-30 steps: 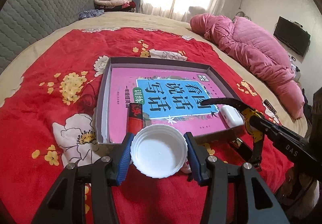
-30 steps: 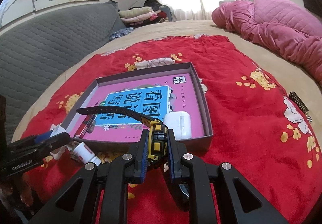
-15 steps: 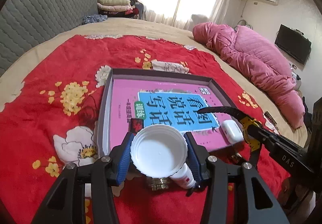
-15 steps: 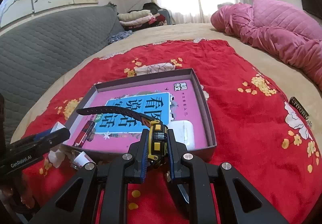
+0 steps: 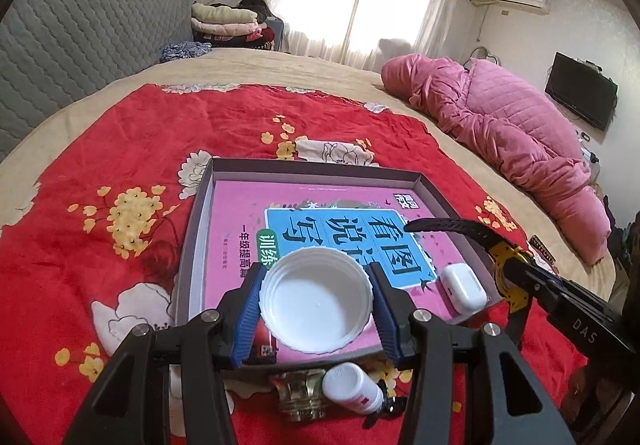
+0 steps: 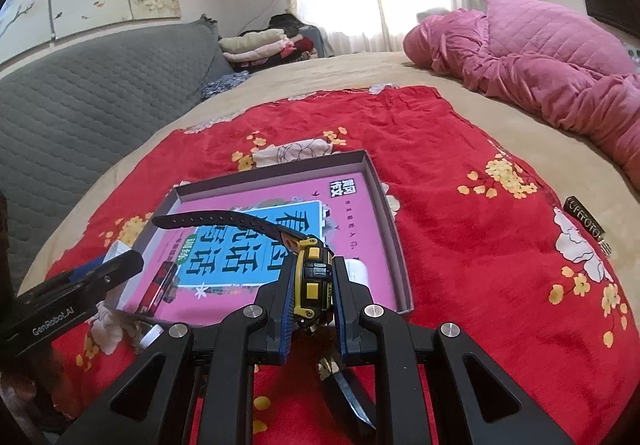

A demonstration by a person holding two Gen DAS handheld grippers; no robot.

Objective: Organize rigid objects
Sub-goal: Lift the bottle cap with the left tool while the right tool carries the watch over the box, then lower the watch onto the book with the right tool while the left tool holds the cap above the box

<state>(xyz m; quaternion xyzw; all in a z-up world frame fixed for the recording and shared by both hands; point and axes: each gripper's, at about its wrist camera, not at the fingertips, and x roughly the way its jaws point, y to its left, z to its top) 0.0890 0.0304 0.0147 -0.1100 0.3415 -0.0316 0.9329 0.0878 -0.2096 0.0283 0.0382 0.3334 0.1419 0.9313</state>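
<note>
Gripping a white lid (image 5: 316, 301) hollow-side up, the left gripper (image 5: 316, 305) has its blue pads (image 5: 250, 309) pressed on the lid's ribbed rim, one each side; lid sits over the near edge of a shallow grey tray (image 5: 192, 237) on the red floral blanket (image 5: 80, 173). Tray holds a pink book (image 5: 320, 217) w/ a blue title panel, a white earbud case (image 5: 464, 287) at its near right corner, and a dark red item by the near left wall, mostly hidden. Right gripper (image 6: 314, 285): fingers pinched tight on a yellow-black watch (image 6: 314, 273) at the case; one strap sticks out over the book, the other hangs below. On the blanket just in front of the tray: small white bottle (image 5: 352, 387) on its side, beside a clear glass piece (image 5: 298, 393). Pink quilt (image 5: 512, 137) heaped at far right.
</note>
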